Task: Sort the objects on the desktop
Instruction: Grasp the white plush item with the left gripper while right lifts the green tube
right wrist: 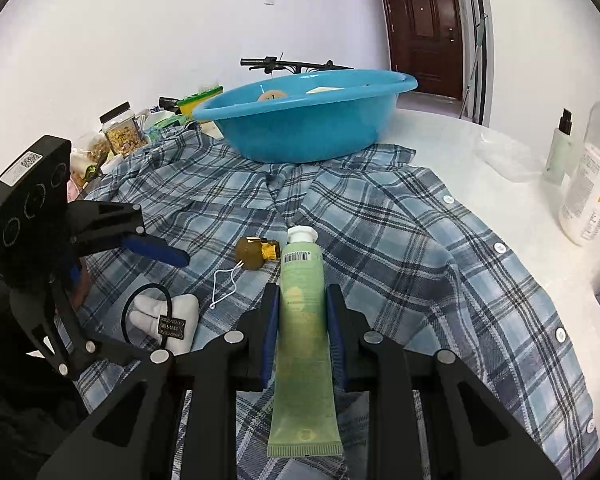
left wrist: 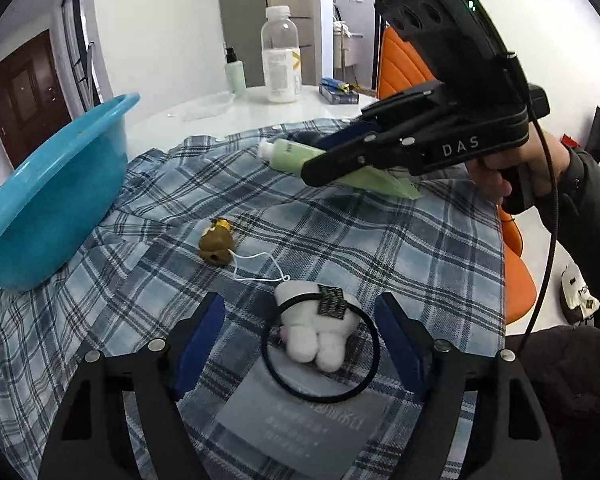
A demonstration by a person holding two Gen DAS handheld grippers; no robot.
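White worktop (right wrist: 480,152) carries a plaid shirt (right wrist: 400,240) spread flat, blue basin (right wrist: 300,128) on its far edge with small items inside. Right gripper (right wrist: 302,300) fingers clamped on green tube (right wrist: 302,320), cap pointing toward basin, lifted off the shirt. Left gripper (left wrist: 300,336) fingers apart, either side of white plush hair tie (left wrist: 320,332) lying on shirt. Brown charm (left wrist: 216,246) with white string just beyond it. Bottles (left wrist: 280,56) on the worktop's far side.
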